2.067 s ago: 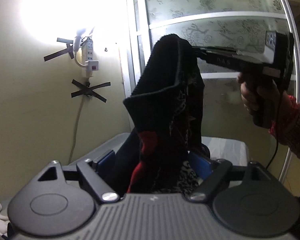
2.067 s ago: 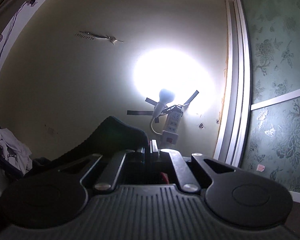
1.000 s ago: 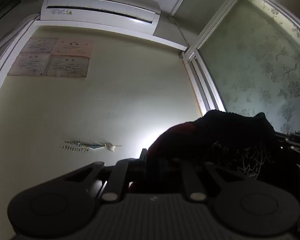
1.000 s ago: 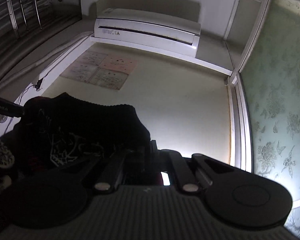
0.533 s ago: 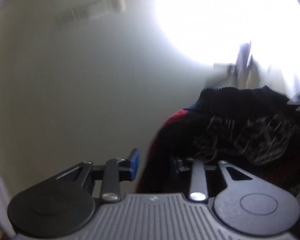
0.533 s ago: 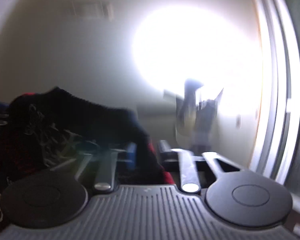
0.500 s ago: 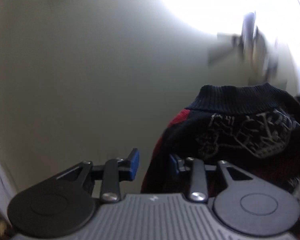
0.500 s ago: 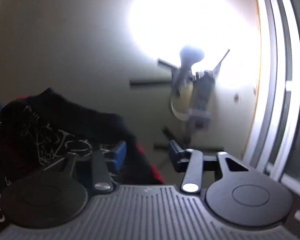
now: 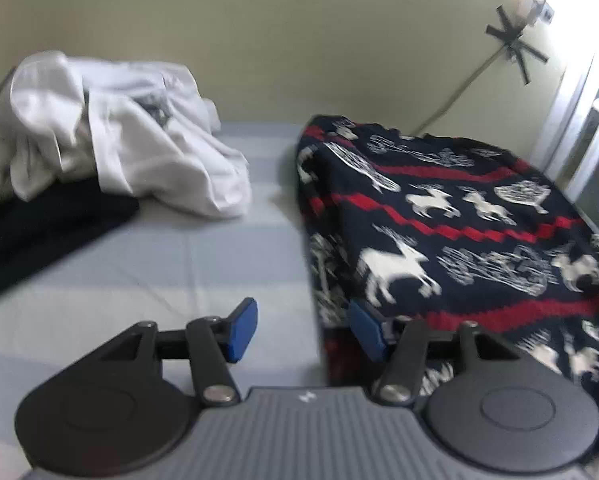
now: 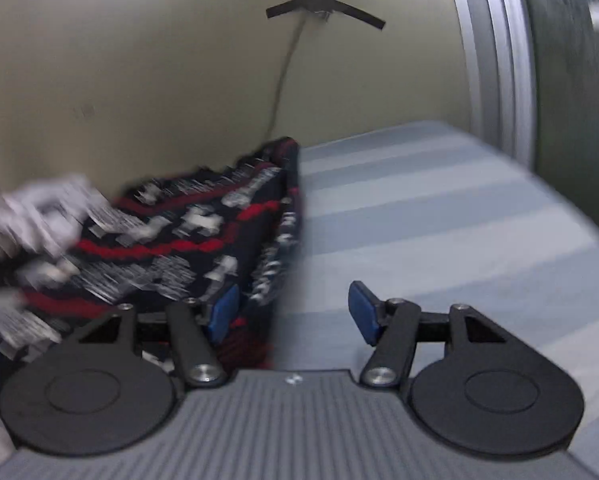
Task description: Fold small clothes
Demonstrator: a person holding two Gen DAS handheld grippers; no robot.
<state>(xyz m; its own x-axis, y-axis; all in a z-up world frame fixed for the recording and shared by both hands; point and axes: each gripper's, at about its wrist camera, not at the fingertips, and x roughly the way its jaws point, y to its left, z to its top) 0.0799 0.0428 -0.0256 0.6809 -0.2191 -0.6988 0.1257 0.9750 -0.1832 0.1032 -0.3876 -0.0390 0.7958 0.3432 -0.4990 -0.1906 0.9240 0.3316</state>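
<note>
A dark navy knit sweater (image 9: 451,220) with red zigzag bands and white reindeer lies spread on the striped blue-grey bed sheet (image 9: 159,264). My left gripper (image 9: 303,330) is open at the sweater's near left edge, its right blue pad against the cloth. In the right wrist view the same sweater (image 10: 187,244) lies to the left, blurred. My right gripper (image 10: 293,312) is open at the sweater's near right edge, its left pad beside the hem.
A crumpled white garment (image 9: 99,136) sits at the back left on a dark cloth (image 9: 39,224). The cream wall (image 9: 339,40) with a taped cable stands behind. A sliding door frame (image 10: 495,52) stands at the right. Bare sheet (image 10: 439,216) lies right of the sweater.
Both grippers held the sweater up in the air, then swung down and let go. The sweater now lies flat on the bed and both grippers are open.
</note>
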